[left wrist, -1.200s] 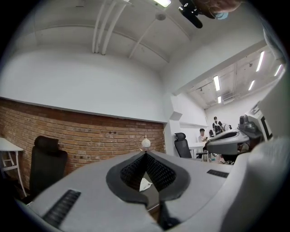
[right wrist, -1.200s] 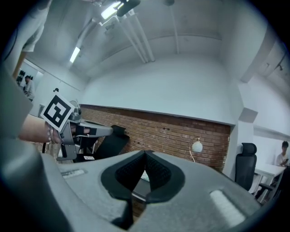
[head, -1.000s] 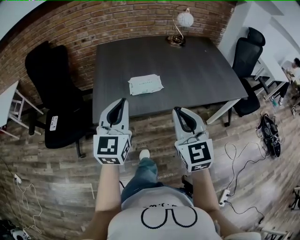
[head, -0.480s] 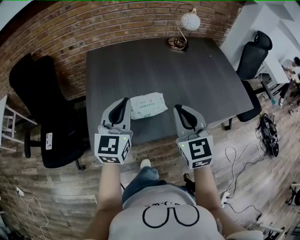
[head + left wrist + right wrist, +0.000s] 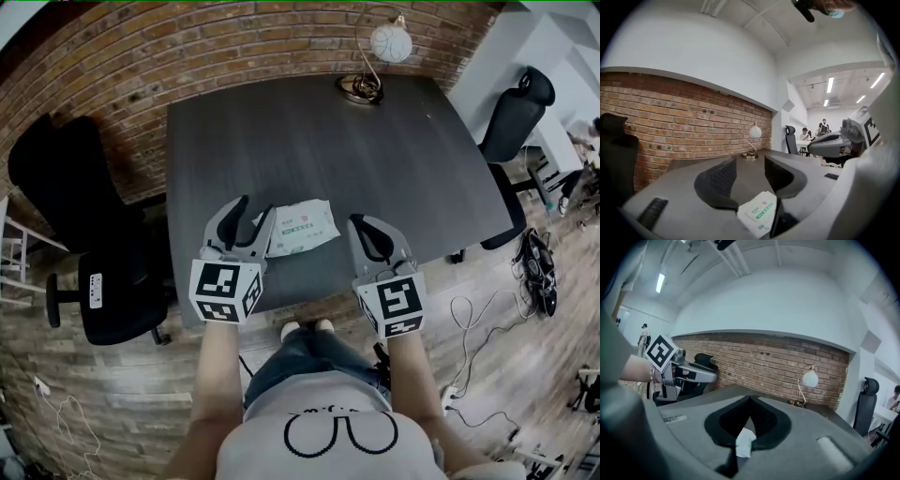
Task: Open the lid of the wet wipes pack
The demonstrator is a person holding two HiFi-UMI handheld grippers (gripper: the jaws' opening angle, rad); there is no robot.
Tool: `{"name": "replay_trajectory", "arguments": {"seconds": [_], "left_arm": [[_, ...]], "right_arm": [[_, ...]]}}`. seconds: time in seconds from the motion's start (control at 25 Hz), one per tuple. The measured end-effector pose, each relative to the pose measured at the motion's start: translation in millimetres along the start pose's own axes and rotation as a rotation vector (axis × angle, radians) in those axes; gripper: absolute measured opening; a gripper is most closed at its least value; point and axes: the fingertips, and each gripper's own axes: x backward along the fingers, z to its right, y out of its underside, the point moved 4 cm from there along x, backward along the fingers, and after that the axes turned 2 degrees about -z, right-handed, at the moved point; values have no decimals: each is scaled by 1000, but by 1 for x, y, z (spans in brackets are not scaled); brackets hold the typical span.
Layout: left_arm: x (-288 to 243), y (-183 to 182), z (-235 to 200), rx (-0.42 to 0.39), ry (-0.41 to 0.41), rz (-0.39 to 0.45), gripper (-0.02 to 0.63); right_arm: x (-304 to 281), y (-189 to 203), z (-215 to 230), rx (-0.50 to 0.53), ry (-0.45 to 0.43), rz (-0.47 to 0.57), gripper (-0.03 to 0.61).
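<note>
The wet wipes pack (image 5: pixel 300 227), white with a green label, lies flat near the front edge of the dark grey table (image 5: pixel 309 131). My left gripper (image 5: pixel 250 217) is just left of the pack. Its jaws have just been opening and now stand apart, gripping nothing. In the left gripper view the pack (image 5: pixel 759 213) shows low between the two fingers (image 5: pixel 719 180). My right gripper (image 5: pixel 362 225) hovers to the right of the pack, apart from it, jaws shut and empty. In the right gripper view a sliver of the pack (image 5: pixel 744 444) shows below the closed tips.
A globe lamp (image 5: pixel 375 56) stands at the table's far edge by the brick wall. Black office chairs sit at the left (image 5: pixel 75 216) and the right (image 5: pixel 520 108). Cables and a power strip (image 5: pixel 450 394) lie on the wooden floor.
Both grippers have come forward from short of the table to over its front edge, either side of the pack. The left jaws have gone from shut to apart.
</note>
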Motion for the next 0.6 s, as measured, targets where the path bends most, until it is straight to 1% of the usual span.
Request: {"name": "replay_trajectory", "arguments": {"seconds": [0.16, 0.28, 0.44, 0.6], "left_arm": [[-14, 9, 5, -32, 21, -35, 186], [-26, 22, 6, -28, 47, -79, 186], [-47, 48, 9, -16, 96, -170, 186], [-68, 78, 18, -40, 165, -277, 186]], "right_arm": [[-10, 12, 15, -17, -4, -18, 3], [-22, 25, 23, -23, -31, -48, 3], [-44, 52, 29, -24, -93, -118, 3], [-66, 84, 33, -46, -155, -200, 3]]}}
